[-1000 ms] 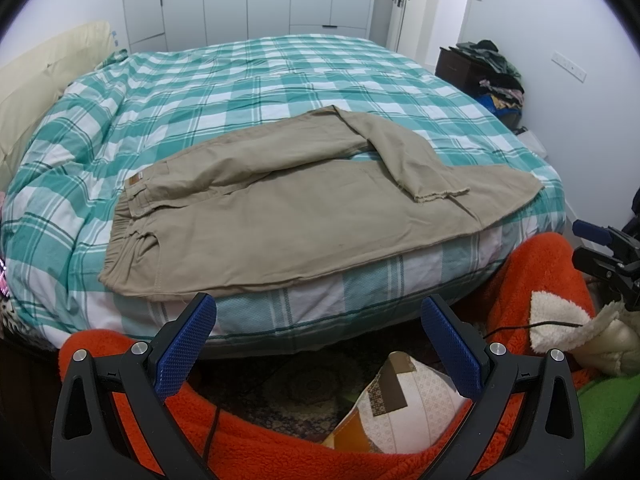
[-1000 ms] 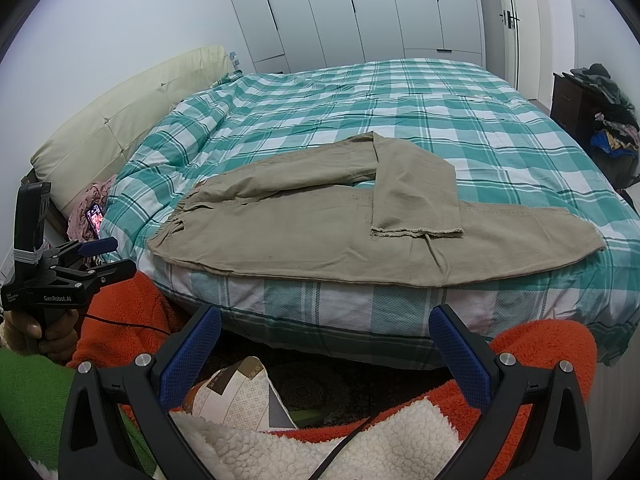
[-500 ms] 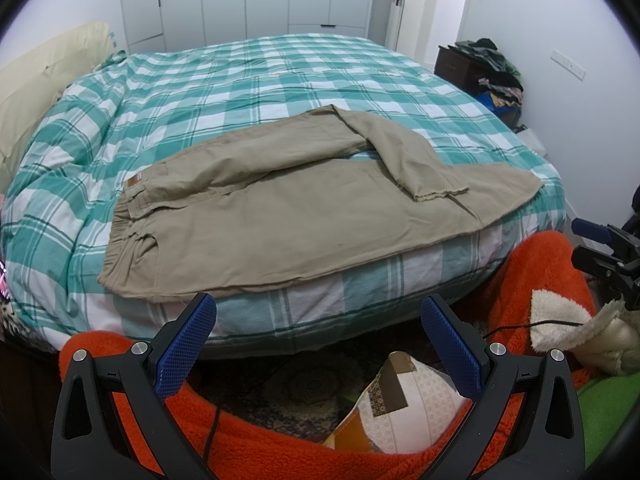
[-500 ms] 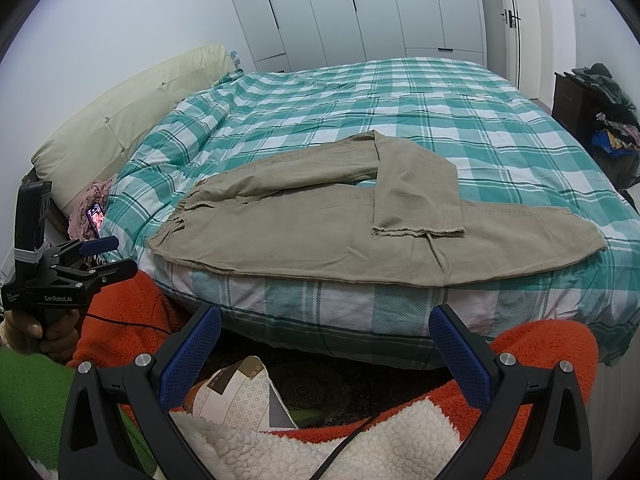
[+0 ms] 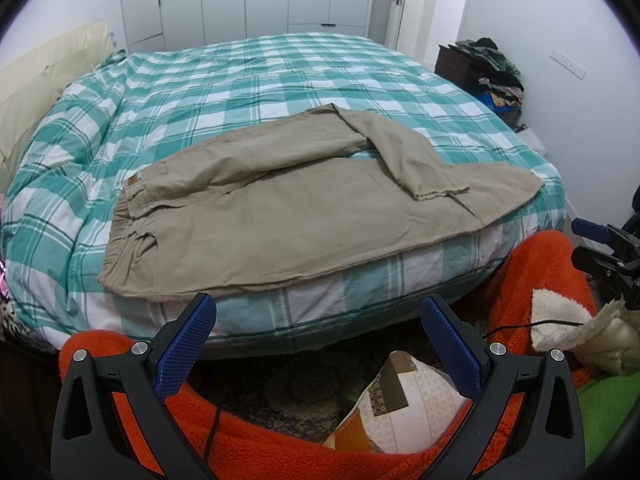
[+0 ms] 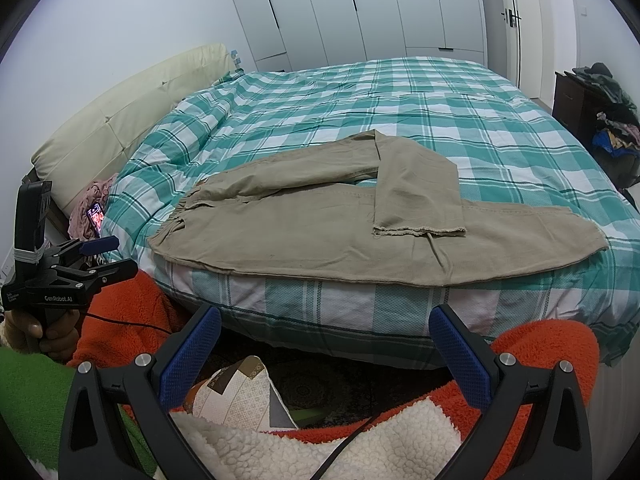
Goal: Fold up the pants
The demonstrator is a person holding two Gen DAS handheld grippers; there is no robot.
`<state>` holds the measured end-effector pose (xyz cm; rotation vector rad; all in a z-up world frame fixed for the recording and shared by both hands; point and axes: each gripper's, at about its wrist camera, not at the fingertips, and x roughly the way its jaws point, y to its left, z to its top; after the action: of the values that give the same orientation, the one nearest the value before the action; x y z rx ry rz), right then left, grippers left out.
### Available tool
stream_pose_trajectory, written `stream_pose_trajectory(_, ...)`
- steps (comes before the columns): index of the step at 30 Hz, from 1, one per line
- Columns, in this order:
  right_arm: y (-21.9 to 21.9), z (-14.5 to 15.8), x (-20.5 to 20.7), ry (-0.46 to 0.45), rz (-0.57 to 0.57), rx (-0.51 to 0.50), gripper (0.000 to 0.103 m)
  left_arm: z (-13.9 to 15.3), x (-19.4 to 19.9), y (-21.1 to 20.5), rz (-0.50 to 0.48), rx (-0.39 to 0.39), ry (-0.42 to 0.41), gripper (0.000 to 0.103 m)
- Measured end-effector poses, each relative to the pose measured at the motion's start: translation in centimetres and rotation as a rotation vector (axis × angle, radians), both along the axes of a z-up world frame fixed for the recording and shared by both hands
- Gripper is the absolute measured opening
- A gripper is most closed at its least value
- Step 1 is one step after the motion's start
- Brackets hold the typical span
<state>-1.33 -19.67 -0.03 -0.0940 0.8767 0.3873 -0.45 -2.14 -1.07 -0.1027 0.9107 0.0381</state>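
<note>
Bed [image 5: 248, 80] holds pants [image 5: 304, 208] (half-folded).

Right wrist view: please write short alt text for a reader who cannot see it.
Beige pants lie flat on a teal checked bed, one leg folded across the other. The open right gripper hovers short of the bed edge; the left gripper is at far left.

The pants [image 5: 304, 208] are showing as matt khaki woven cloth with a frayed hem, lying on a checked cotton cover [image 5: 256, 76] whose near side is looking finely dotted. Each gripper [image 5: 316, 344] [image 6: 324, 356] is showing matt black plastic arms, blue rubbery knurled pads [image 5: 184, 354] and shiny metal screws. A fuzzy orange fleece [image 6: 540, 344] is looking rough, the wardrobe doors [image 6: 360, 8] smooth and satin.
</note>
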Motion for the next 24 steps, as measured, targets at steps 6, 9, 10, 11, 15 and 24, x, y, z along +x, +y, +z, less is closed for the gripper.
stream_pose_trajectory(6, -0.03, 0.01, 0.03, 0.0, 0.001, 0.0, 0.103, 0.02, 0.04, -0.01, -0.001, 0.001, 0.0, 0.102)
stream_pose_trajectory(9, 0.06, -0.06, -0.04, 0.002, 0.0, 0.0, 0.103, 0.0, 0.04, -0.01, 0.0, 0.001, 0.0, 0.102)
stream_pose_trajectory(10, 0.06, -0.05, -0.04, 0.001, 0.0, 0.0, 0.103, 0.03, 0.05, -0.03, 0.0, 0.001, -0.001, 0.102)
stream_pose_trajectory(11, -0.08, 0.05, 0.08, 0.0, 0.001, -0.001, 0.103, 0.01, 0.05, -0.03, 0.0, 0.001, 0.0, 0.102)
stream_pose_trajectory(15, -0.11, 0.06, 0.12, 0.001, 0.002, -0.001, 0.103, -0.08, 0.01, -0.02, -0.001, 0.002, 0.001, 0.102)
stream_pose_trajectory(24, -0.17, 0.09, 0.19, 0.001, 0.002, -0.002, 0.103, -0.03, 0.06, -0.07, -0.001, 0.002, 0.0, 0.102)
